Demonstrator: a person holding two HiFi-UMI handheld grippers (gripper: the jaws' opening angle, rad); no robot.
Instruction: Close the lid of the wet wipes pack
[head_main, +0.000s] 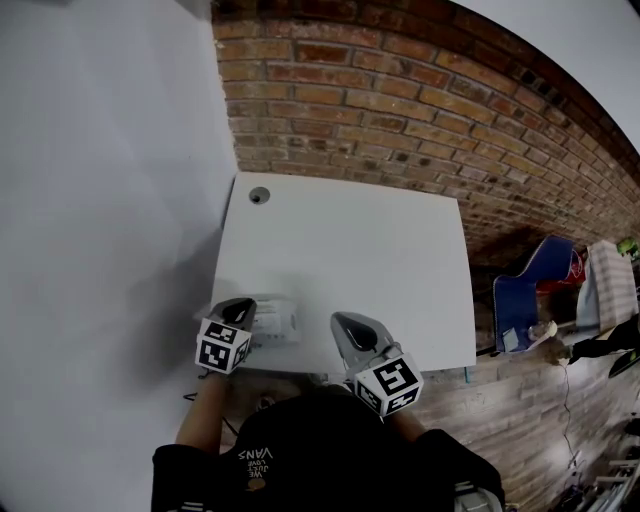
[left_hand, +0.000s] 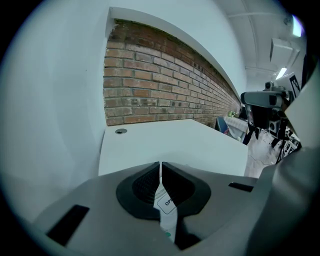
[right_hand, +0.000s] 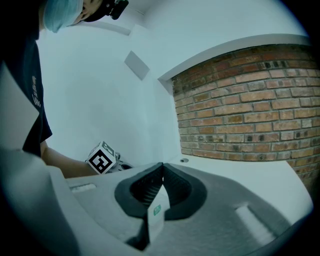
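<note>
The wet wipes pack (head_main: 277, 322) is white and lies flat near the front edge of the white table (head_main: 350, 240). I cannot tell how its lid stands. My left gripper (head_main: 240, 303) sits over the pack's left end with its jaws shut (left_hand: 160, 164). Through the gap behind the tips, a white label of the pack (left_hand: 166, 202) with the letters "OP" shows. My right gripper (head_main: 343, 322) hovers just right of the pack, jaws also shut (right_hand: 162, 165). A white piece with a green mark (right_hand: 156, 212) shows in its gap; what it is I cannot tell.
A round cable hole (head_main: 259, 195) sits in the table's far left corner. A brick wall (head_main: 400, 100) runs behind the table and a white wall (head_main: 110, 200) along its left. Blue furniture and clutter (head_main: 530, 295) stand beyond the right edge.
</note>
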